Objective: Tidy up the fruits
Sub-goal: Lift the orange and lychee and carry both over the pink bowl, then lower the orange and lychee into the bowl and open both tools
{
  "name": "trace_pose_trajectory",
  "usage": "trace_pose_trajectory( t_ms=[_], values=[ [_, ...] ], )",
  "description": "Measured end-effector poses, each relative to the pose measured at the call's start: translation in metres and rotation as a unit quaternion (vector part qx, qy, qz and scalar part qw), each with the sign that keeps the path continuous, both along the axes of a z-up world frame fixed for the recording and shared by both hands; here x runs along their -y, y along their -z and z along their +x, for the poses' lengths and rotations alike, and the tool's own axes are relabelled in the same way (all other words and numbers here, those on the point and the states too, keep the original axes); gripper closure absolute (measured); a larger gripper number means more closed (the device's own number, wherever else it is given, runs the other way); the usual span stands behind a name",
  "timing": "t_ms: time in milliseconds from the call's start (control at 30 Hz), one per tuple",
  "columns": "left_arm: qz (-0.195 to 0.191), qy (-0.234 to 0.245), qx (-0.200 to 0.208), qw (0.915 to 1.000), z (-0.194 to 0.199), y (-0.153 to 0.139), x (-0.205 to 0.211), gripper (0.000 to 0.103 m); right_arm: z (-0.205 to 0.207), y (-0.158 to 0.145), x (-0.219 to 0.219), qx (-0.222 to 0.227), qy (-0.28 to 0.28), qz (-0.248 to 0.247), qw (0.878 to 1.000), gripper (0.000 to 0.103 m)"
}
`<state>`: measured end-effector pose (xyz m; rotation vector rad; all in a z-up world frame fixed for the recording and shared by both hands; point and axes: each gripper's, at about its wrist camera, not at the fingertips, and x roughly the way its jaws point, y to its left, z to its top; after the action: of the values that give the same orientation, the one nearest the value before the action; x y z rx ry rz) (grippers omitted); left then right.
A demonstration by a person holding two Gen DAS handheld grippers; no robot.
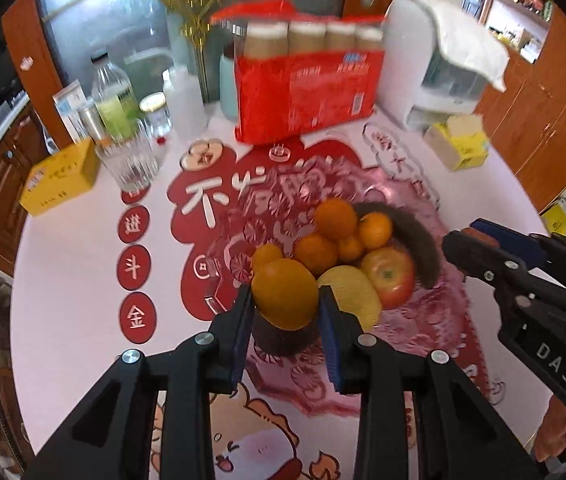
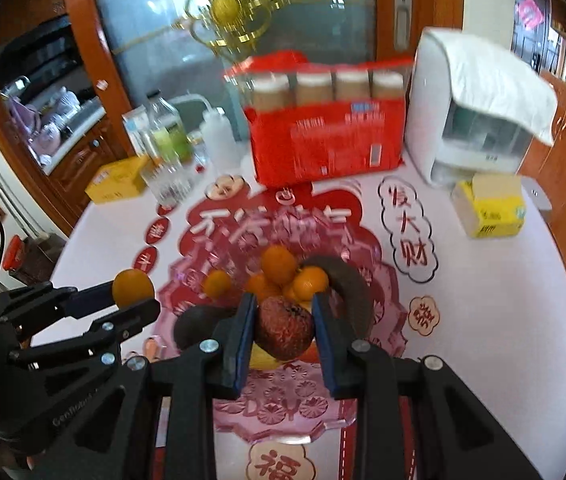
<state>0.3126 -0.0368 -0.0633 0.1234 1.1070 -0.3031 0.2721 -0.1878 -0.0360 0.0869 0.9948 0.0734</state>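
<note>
Right wrist alone shows right gripper (image 2: 285, 330) clamping dark fruit (image 2: 285, 334).

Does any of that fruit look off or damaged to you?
Yes. The fruit gripped by the right gripper is dark reddish-brown and wrinkled, as if shrivelled or rotting. The curved banana on the pink tray is almost black. The orange in the left gripper looks fine.

"DAS" was printed on the right hand-held gripper (image 1: 479, 254). Desk cover (image 2: 483, 280) read "福", "大财"; its red dots (image 1: 135, 276) showed "斗", "金". Red pack (image 2: 327, 140) text blurred.
</note>
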Motion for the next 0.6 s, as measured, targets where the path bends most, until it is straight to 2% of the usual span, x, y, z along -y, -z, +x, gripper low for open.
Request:
trace_pose_trajectory(
  t_ms=[200,333,400,467,600],
  values=[
    [0.015,0.001,-0.034,0.9993,0.019,0.044,0.002,0.073,0.020,0.045,0.000,-0.043,0.000,-0.002,0.999,0.074],
    [0.008,0.002,-0.030,0.9995,0.025,0.051,0.003,0.070,0.028,0.061,-0.005,-0.058,-0.006,-0.004,0.998,0.074],
    [0.014,0.000,-0.026,0.9996,0.026,0.052,0.003,0.064,0.029,0.065,-0.008,-0.062,-0.010,-0.007,0.998,0.073],
    [0.018,0.001,-0.024,0.9995,0.024,0.053,0.003,0.042,0.030,0.067,-0.010,-0.064,-0.014,-0.007,0.998,0.073],
    [0.017,0.000,-0.015,0.9997,0.020,0.051,0.000,0.035,0.029,0.068,-0.009,-0.059,-0.017,0.003,0.998,0.070]
  ],
)
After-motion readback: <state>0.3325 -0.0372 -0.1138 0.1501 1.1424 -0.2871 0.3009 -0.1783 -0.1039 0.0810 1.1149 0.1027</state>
